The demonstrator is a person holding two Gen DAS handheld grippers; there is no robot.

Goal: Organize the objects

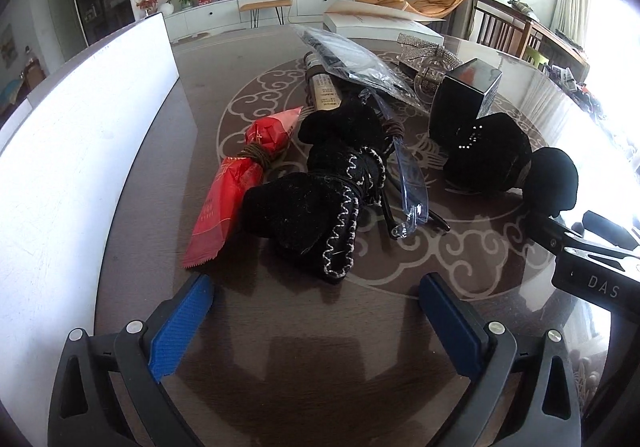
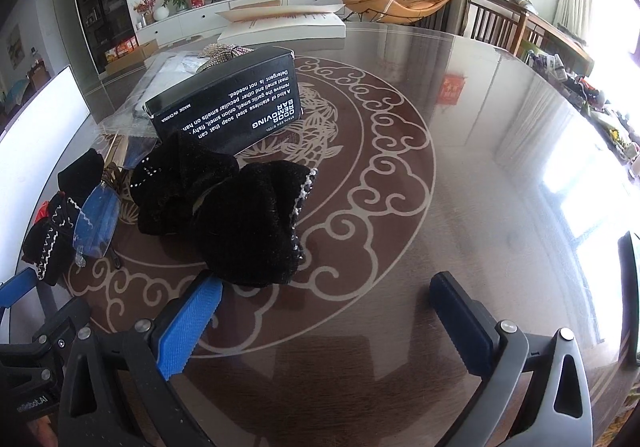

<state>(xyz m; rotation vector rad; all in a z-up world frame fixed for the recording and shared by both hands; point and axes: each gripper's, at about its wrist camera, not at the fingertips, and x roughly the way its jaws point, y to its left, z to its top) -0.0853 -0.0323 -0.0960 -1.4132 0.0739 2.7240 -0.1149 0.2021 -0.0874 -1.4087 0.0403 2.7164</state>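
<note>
A clutter of small items lies on the round patterned table (image 1: 280,347). In the left wrist view a black velvet bow with white stitching (image 1: 320,199) lies just ahead of my open, empty left gripper (image 1: 314,307). A red snack packet (image 1: 236,187) lies left of it, clear glasses (image 1: 408,183) right of it. A second black velvet bow (image 2: 224,207) lies just ahead of my open, empty right gripper (image 2: 328,303), near its left finger. A black soap box (image 2: 228,103) stands behind that bow.
A white box wall (image 1: 80,151) runs along the table's left side. A tube (image 1: 324,91), a plastic bag (image 1: 348,59), a rhinestone bow (image 1: 428,51) and a white flat box (image 1: 380,23) lie further back. Chairs stand at the far right.
</note>
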